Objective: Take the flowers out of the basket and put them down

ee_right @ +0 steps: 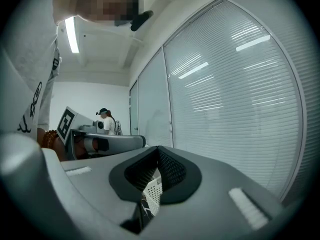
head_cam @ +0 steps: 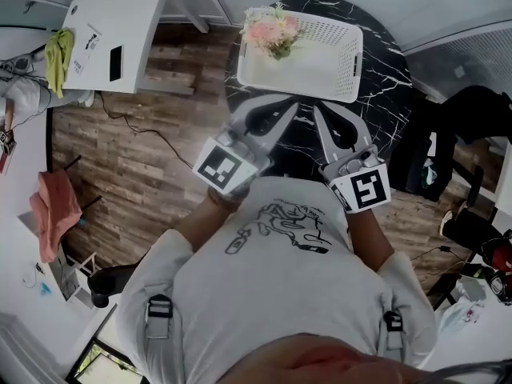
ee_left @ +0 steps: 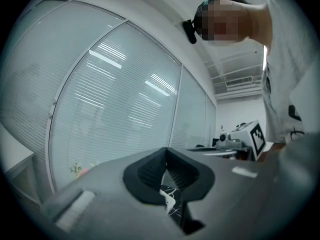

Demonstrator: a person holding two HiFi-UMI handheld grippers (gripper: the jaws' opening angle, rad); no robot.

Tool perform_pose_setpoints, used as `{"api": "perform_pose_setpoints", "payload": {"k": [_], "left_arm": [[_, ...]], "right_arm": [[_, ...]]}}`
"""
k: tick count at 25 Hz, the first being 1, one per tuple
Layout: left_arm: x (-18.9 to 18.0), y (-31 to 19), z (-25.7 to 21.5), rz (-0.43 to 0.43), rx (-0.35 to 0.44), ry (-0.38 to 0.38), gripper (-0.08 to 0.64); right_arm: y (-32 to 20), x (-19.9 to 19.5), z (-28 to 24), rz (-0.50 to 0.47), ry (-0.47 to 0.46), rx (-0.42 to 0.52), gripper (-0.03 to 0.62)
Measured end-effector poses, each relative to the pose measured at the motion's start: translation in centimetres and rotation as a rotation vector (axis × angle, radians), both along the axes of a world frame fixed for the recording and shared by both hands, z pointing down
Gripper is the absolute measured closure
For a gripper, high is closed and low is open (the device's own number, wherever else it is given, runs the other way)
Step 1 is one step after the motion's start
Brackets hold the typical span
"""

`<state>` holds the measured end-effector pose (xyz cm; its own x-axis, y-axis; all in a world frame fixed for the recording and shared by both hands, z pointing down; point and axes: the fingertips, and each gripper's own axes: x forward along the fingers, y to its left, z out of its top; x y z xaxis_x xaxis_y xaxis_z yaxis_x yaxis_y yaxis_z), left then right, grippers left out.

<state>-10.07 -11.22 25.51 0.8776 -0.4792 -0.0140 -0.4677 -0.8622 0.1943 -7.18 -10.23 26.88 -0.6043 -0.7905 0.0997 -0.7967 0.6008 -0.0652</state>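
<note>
A bunch of pink and white flowers (head_cam: 272,30) lies in the left end of a white slotted basket (head_cam: 328,58), which stands at the far side of a round black marble table (head_cam: 384,62). My left gripper (head_cam: 288,107) and right gripper (head_cam: 319,110) hover side by side just in front of the basket, both pointing at it. Both are shut with nothing between their jaws. In the left gripper view the shut left gripper (ee_left: 166,153) tilts upward, and only a sliver of marble shows below it. Under the shut right gripper (ee_right: 159,150) a bit of the basket (ee_right: 152,191) shows in the right gripper view.
A white desk (head_cam: 128,22) with a yellow-green cloth (head_cam: 58,54) stands at the far left over wooden floor (head_cam: 136,158). A pink cloth (head_cam: 56,210) lies lower left. Dark bags and chairs (head_cam: 460,126) crowd the right. Glass walls with blinds (ee_left: 115,99) fill both gripper views.
</note>
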Motion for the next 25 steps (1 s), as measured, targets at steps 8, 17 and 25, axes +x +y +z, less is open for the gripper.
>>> {"api": "perform_pose_setpoints", "payload": {"k": [8,17,25], "left_arm": [[-0.3,-2.7,1.8,-0.041,0.011,-0.046,0.555],[-1.5,-6.6,6.0,-0.095,0.011,-0.111,0.551],[-2.5,-9.6,10.6,-0.092,-0.007,-0.176,0.5]], "right_arm": [[-2.7,0.3,2.4,-0.049,0.046,-0.023,0.56],[-6.1,-0.6,7.3,-0.121,0.105,-0.085,0.535],[-9.2,-0.7,11.9,-0.151,0.168,-0.163,0.482]]}}
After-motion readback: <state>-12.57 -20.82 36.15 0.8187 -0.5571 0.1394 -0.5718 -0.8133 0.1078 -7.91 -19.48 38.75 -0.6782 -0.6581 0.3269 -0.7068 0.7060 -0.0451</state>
